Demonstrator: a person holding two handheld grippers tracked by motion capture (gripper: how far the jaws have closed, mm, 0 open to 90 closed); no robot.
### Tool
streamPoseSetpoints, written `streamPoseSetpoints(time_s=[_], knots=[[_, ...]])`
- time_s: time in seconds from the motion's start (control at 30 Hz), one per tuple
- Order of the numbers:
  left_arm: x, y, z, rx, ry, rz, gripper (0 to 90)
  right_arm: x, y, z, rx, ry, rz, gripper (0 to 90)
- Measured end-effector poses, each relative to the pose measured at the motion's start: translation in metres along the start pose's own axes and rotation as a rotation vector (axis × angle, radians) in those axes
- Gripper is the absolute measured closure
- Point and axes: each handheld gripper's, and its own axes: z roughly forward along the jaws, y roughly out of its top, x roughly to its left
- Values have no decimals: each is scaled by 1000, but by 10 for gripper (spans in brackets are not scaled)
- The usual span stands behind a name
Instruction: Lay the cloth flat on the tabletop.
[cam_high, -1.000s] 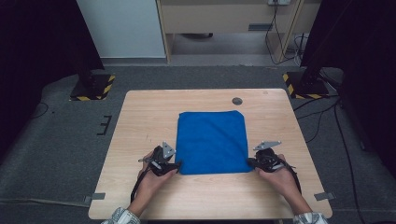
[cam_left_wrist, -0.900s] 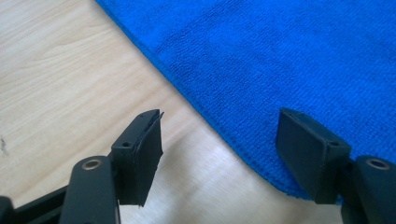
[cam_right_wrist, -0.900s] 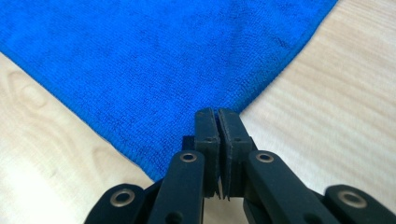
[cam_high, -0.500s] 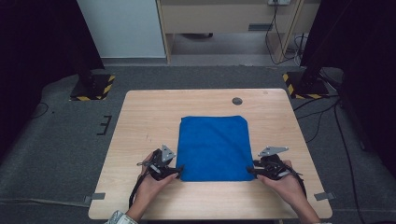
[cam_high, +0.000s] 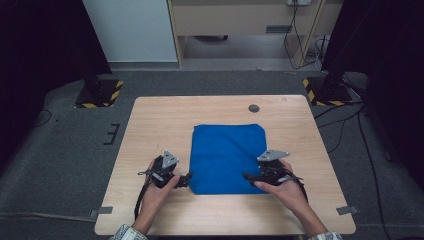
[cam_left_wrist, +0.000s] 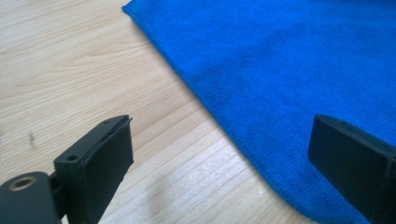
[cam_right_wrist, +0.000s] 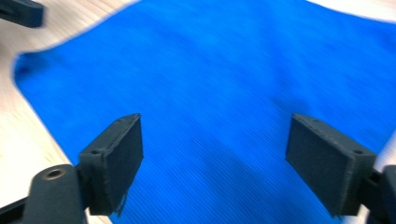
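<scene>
The blue cloth is spread flat on the wooden table, released at both near corners since a second ago. The left gripper is drawn just off its left edge, the right gripper shifted inward over it; both sets of jaws have just been opening, nothing gripped.

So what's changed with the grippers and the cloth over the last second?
Both grippers have just been opening and let go of the folded blue terry cloth. The left gripper sits off its near left corner, the right gripper over its near right edge. The cloth stayed flat on the light wooden table.
</scene>
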Motion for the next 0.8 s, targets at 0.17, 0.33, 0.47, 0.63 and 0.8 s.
streamPoseSetpoints(time_s=[0.17,0.33,0.47,0.63,0.8], knots=[[4,-2,3,11,8,10,52,21,18,18,-20,48,-36,158],[12,-2,1,4,24,-4,52,40,31,41,11,90,-71,157],[19,-5,0,14,26,-26,53,55,38,56,18,106,-69,175],[26,-6,-2,5,42,-45,59,75,38,71,59,135,-100,215],[30,-7,-3,3,54,-50,59,93,43,78,63,153,-142,257]])
